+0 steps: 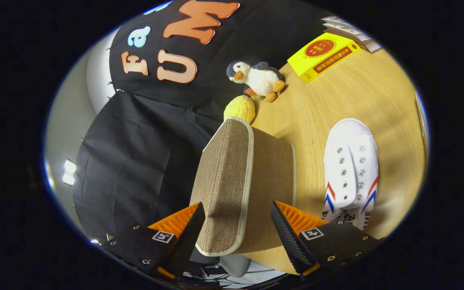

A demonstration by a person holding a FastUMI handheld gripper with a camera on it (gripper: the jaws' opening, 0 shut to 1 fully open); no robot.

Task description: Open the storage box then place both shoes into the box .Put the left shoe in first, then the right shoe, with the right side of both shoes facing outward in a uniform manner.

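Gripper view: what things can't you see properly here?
- Storage box: its inside is hidden by its own brown fabric panel, which stands between the fingers of the open hand-held gripper.
- White shoe: its heel is covered by one finger.
- Yellow plush: its lower part sits behind the box.
- Stacked books: too small to make out.

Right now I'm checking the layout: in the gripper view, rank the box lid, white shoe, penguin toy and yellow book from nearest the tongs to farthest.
1. Box lid, between the open tongs.
2. White shoe, just beyond one finger.
3. Penguin toy, beyond the lid, by the cloth wall.
4. Yellow book, at the table's far end.
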